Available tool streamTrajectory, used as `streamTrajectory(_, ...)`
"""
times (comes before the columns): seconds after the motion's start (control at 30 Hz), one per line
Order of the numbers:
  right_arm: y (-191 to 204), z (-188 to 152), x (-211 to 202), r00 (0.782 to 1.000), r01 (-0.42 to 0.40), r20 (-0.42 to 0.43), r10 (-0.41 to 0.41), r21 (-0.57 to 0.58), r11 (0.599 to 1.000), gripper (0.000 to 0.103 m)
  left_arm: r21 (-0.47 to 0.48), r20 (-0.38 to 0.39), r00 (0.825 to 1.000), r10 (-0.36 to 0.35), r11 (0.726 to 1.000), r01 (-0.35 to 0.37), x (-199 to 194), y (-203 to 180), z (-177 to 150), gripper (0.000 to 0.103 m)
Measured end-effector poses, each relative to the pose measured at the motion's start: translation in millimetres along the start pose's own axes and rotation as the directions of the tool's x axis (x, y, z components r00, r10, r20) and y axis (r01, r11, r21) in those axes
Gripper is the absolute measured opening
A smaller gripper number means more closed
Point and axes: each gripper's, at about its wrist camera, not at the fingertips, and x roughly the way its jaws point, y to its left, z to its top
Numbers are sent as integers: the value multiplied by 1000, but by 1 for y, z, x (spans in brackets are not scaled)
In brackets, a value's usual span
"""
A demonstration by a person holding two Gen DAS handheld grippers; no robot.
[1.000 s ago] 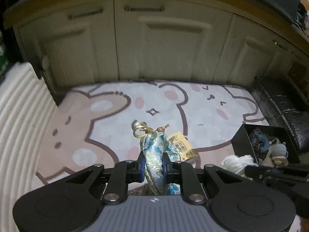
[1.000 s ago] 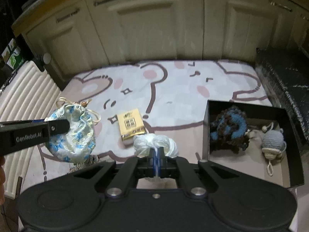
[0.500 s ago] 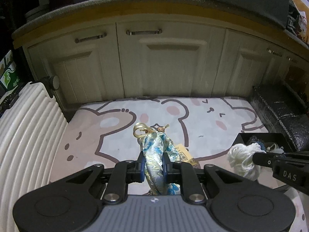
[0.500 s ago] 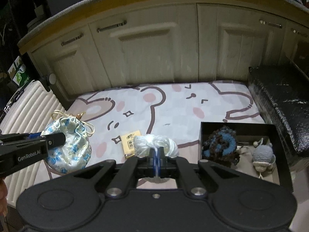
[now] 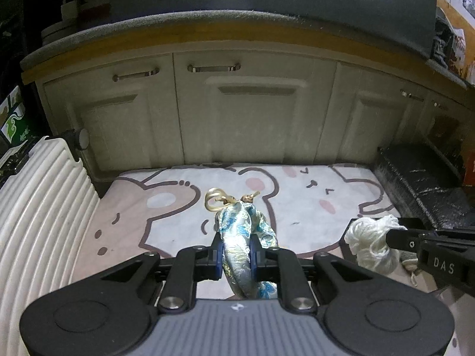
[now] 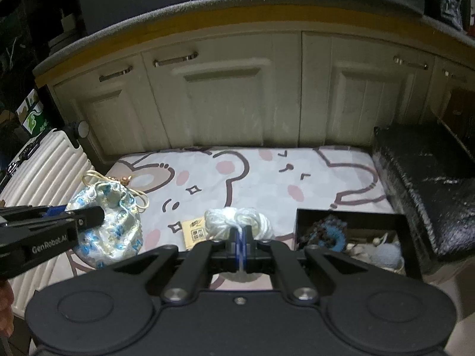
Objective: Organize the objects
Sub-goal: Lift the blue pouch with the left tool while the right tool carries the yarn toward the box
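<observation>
My left gripper (image 5: 236,247) is shut on a blue-and-white brocade drawstring pouch (image 5: 242,237) with a gold cord and holds it above the rug; the pouch also shows in the right wrist view (image 6: 111,222). My right gripper (image 6: 240,238) is shut on a bundle of white string (image 6: 237,222), also held in the air; it appears at the right of the left wrist view (image 5: 371,243). A black open box (image 6: 299,225) at the right holds a dark blue crochet piece (image 6: 329,233) and a grey knitted toy (image 6: 386,255).
A small yellow packet (image 6: 194,233) lies on the bear-pattern rug (image 6: 252,175). Cream cabinet doors (image 5: 237,118) stand behind. A white ribbed suitcase (image 5: 35,207) lies at the left, a black cushion (image 6: 424,184) at the right.
Both grippers have risen and pulled back from the rug with their loads; the cabinets and counter edge show more, and the box and packet look smaller and lower.
</observation>
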Motion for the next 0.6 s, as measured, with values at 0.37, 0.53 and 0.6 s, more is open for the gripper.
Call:
streamTrajectory(0.37, -31, 16, -18, 997, 68, 40, -69, 31, 997, 2, 9, 30, 998, -55, 998, 55, 0, -45, 15, 18)
streamTrajectory(0.53, -54, 16, -25, 994, 99, 49, -102, 66, 993, 2, 27, 32, 996, -85, 996, 84, 5, -72, 20, 18)
streamTrajectory(0.6, -65, 14, -26, 992, 111, 48, -115, 83, 990, 2, 32, 32, 995, -93, 995, 92, 6, -82, 21, 18)
